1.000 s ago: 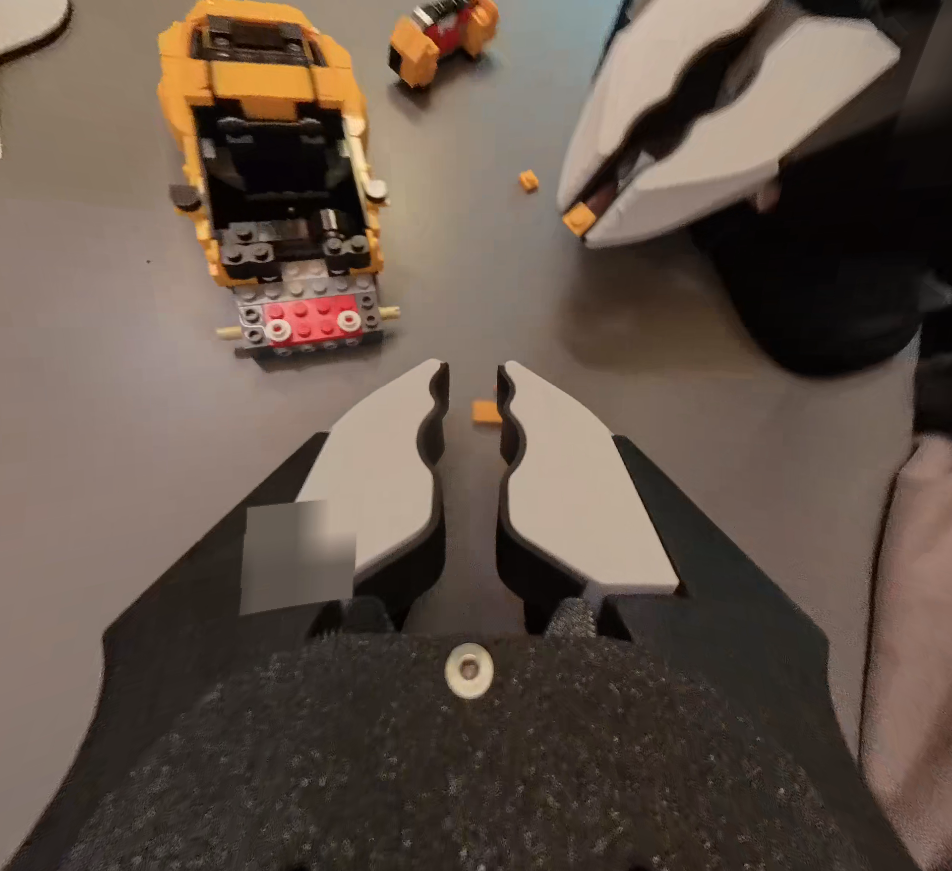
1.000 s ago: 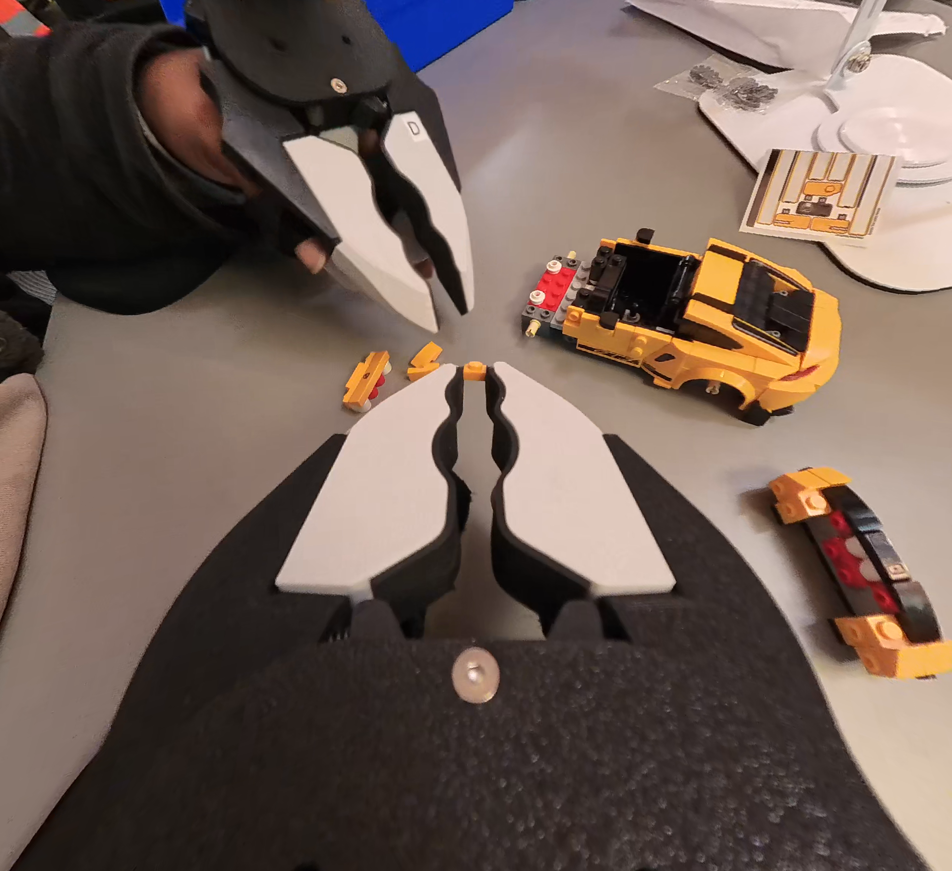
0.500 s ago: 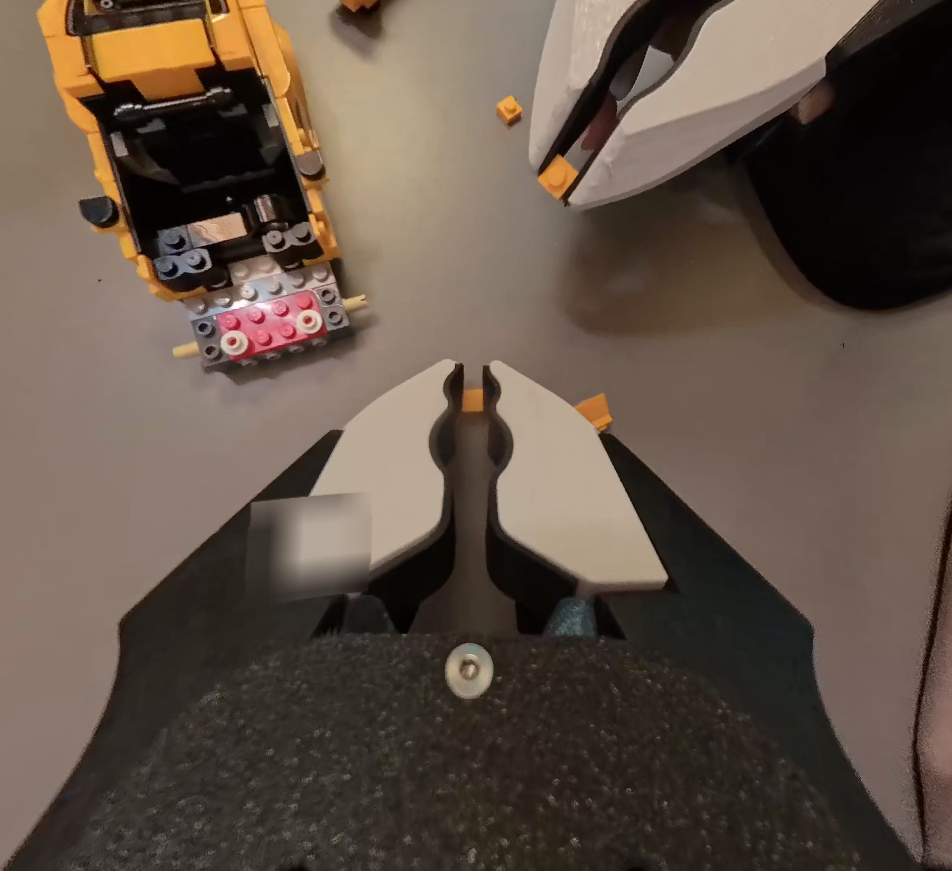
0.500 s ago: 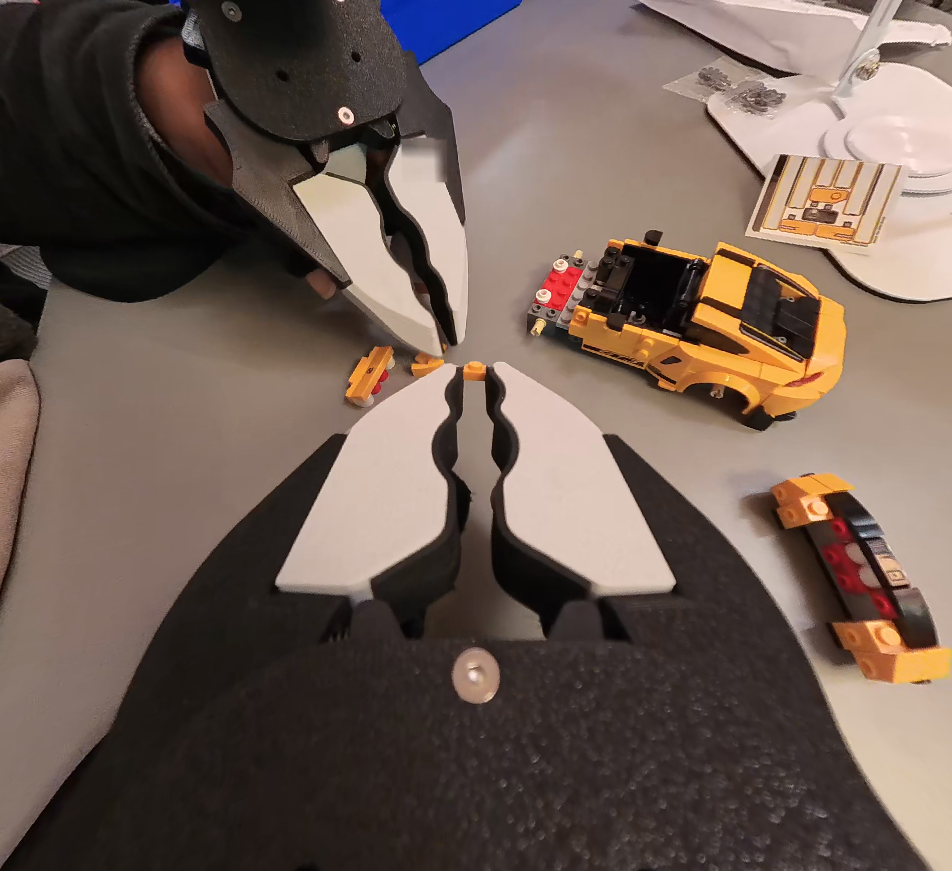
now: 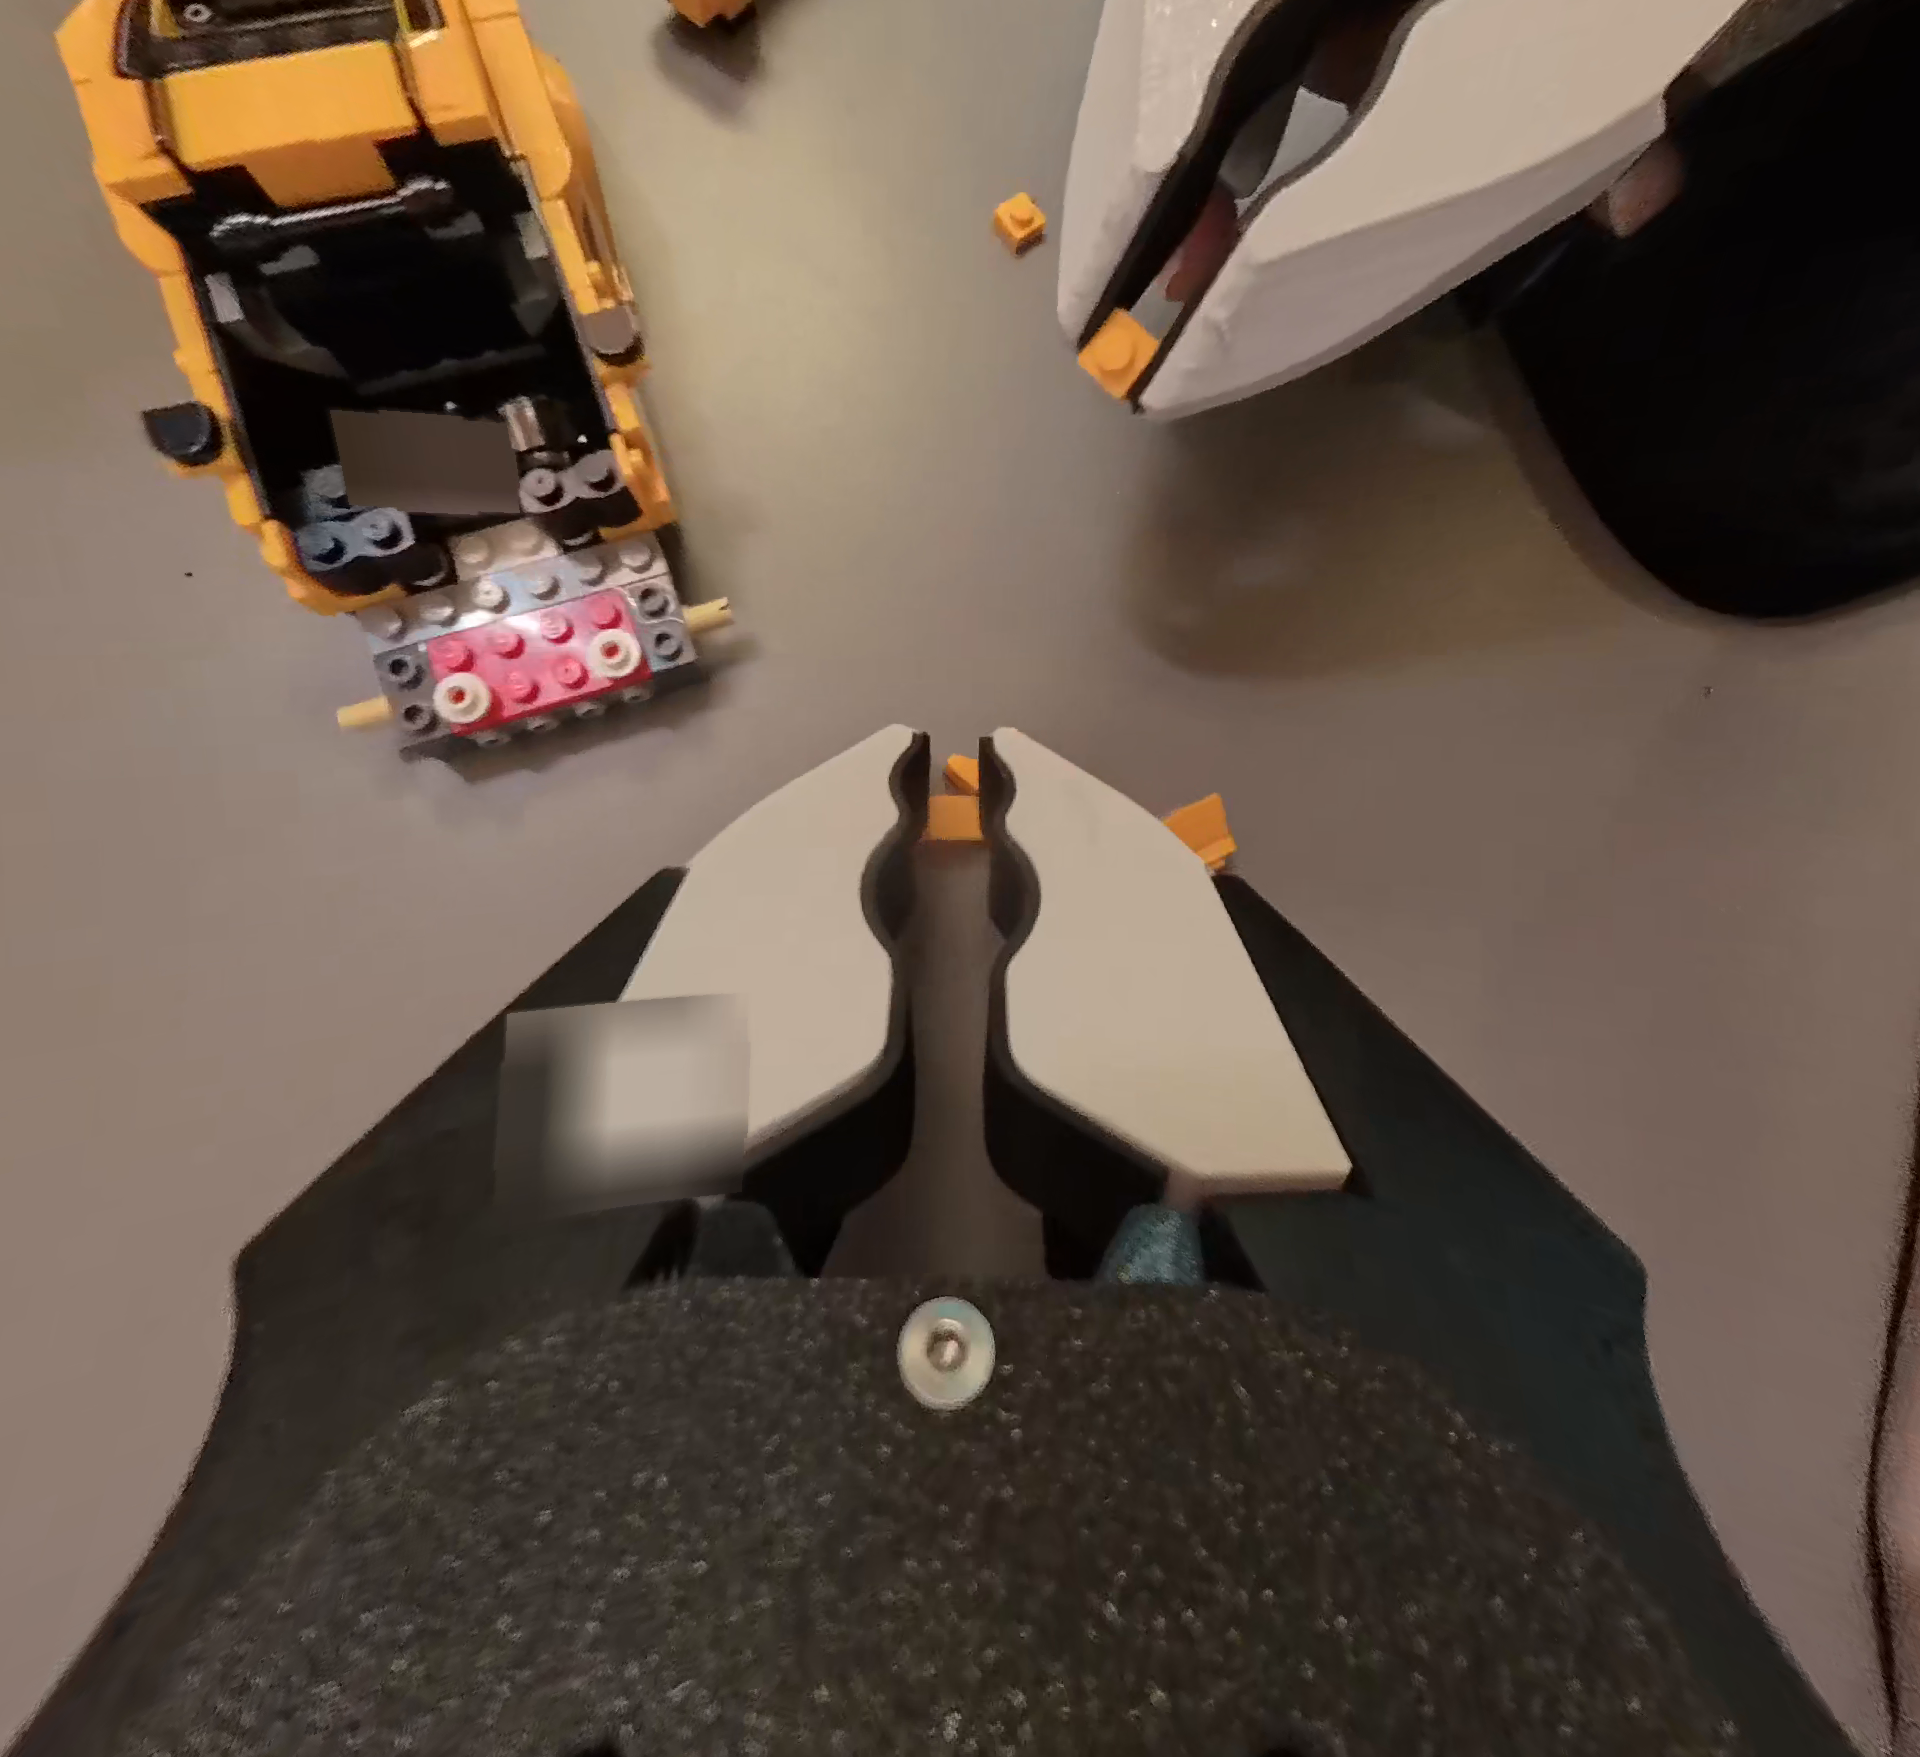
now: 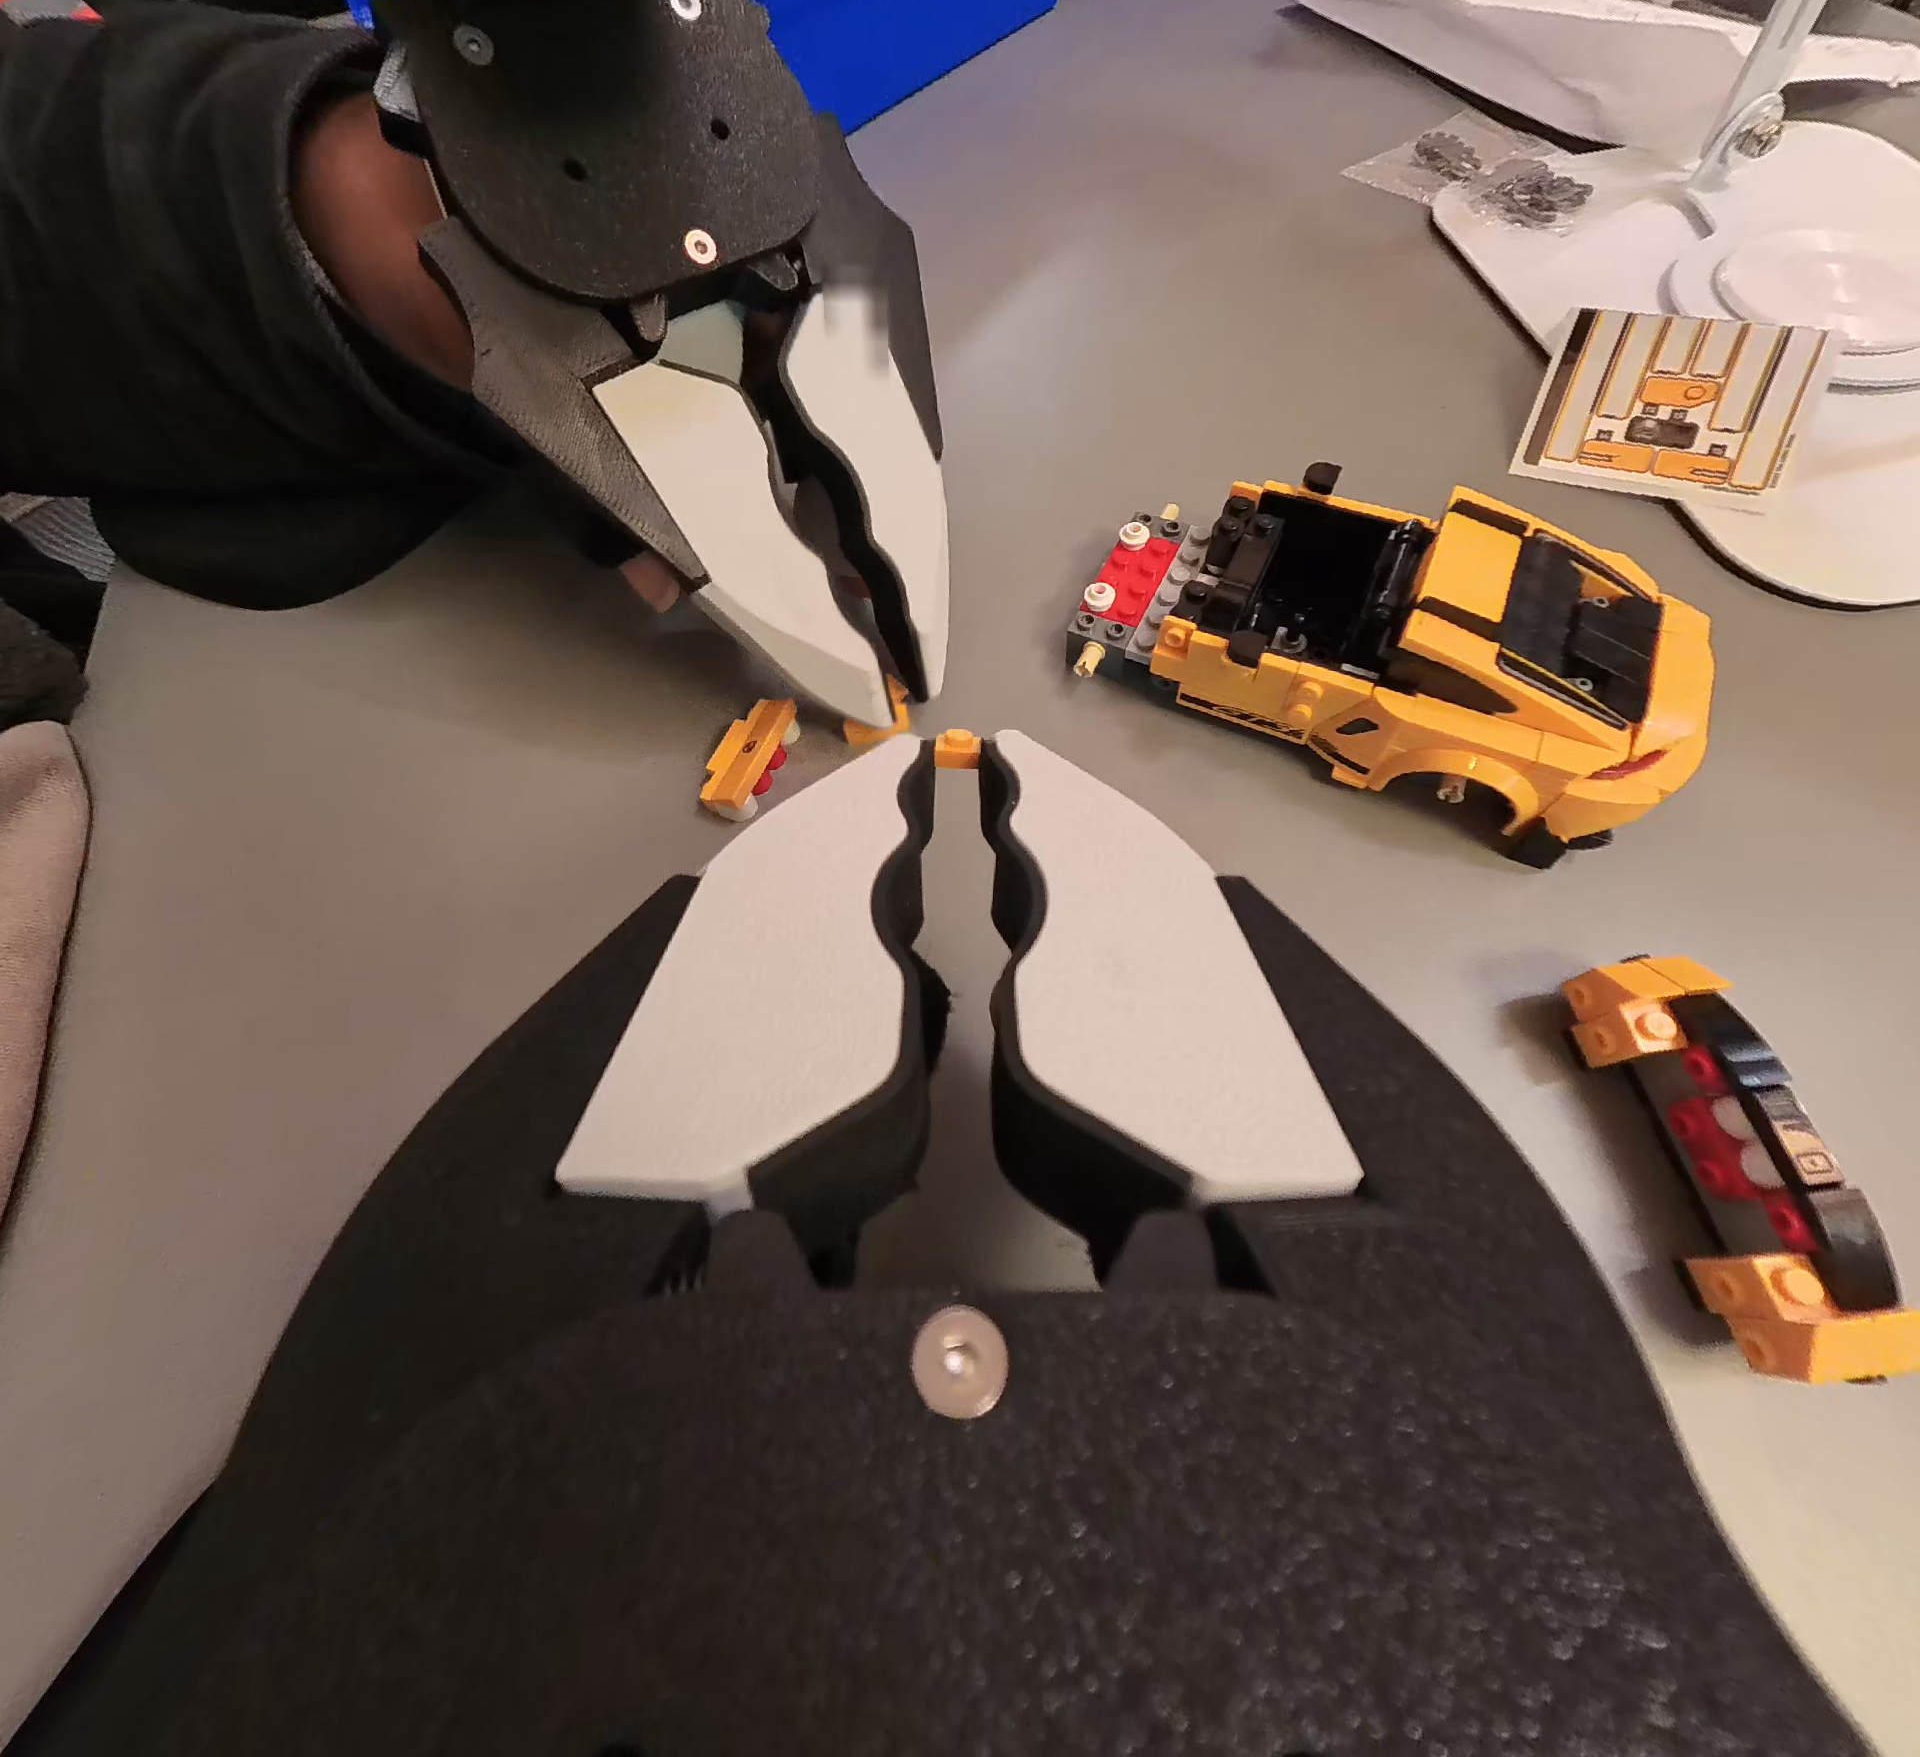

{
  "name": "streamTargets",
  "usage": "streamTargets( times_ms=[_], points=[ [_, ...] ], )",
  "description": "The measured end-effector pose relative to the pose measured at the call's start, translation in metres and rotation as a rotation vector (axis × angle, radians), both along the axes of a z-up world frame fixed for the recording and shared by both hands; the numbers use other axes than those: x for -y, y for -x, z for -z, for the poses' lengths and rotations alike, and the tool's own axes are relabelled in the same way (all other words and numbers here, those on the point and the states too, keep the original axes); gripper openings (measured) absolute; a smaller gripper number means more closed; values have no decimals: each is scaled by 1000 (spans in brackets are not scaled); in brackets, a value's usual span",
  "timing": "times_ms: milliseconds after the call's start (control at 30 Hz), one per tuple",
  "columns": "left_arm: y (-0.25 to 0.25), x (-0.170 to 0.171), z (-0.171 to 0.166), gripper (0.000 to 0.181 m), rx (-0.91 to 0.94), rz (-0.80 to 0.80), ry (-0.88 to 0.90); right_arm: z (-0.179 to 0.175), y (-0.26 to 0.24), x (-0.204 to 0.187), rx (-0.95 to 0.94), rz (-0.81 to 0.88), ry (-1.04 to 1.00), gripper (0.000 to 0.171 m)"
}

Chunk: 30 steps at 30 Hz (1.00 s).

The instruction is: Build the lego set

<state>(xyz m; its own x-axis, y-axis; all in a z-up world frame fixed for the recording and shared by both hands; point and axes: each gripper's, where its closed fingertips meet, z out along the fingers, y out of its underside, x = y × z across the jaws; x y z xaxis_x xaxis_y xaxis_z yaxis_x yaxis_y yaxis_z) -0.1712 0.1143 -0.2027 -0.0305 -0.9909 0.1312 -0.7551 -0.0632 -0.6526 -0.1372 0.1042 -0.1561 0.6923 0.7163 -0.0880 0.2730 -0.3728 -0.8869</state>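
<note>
Left tool point(image 5: 951, 751) is clamped on an orange piece point(image 5: 953, 817) low over the desk point(image 5: 1039, 564). Right tool point(image 6: 957, 743) pinches an orange stud point(image 6: 957, 748) at its tips. Beyond lies the car point(image 6: 1403, 637).

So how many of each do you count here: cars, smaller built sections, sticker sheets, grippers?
Car: 1
Smaller built sections: 2, a bumper strip and a small orange-red piece
Sticker sheet: 1
Grippers: 2, left and right, jaws of each shut on an orange brick
Total: 6
</note>
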Motion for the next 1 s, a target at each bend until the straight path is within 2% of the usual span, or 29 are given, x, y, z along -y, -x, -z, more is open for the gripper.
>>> streamTargets(
  times_ms=[767,1000],
  points=[
    [40,-28,1,9,4,-56,104,-1,-1,1,-12,-4,3,8],
    [51,-46,-12,10,21,-142,21,-1,-1,1,-13,-4,4,8]
  ],
)
